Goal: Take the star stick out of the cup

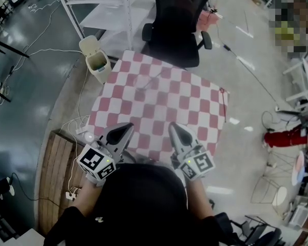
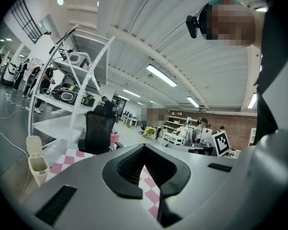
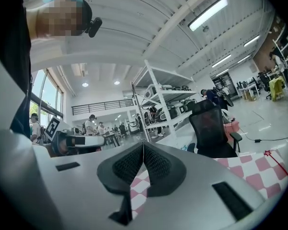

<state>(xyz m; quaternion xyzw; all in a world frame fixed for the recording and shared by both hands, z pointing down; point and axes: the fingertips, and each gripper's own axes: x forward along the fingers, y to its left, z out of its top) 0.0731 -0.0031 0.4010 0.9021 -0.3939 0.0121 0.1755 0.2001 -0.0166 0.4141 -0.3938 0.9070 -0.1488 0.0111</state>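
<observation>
Hovering at the near table edge, task seemingly unstarted.
Left gripper (image 1: 124, 129) and right gripper (image 1: 174, 128) both have jaws pressed together, empty, above the red-and-white checked tablecloth (image 1: 159, 99); no cup or star stick shows anywhere.

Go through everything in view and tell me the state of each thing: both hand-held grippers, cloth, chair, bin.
Left hand-held gripper: shut, empty.
Right hand-held gripper: shut, empty.
Cloth: spread flat over the table.
Chair: unoccupied, at the table's far side.
Bin: lid up.
Cup and star stick: not in view.
</observation>
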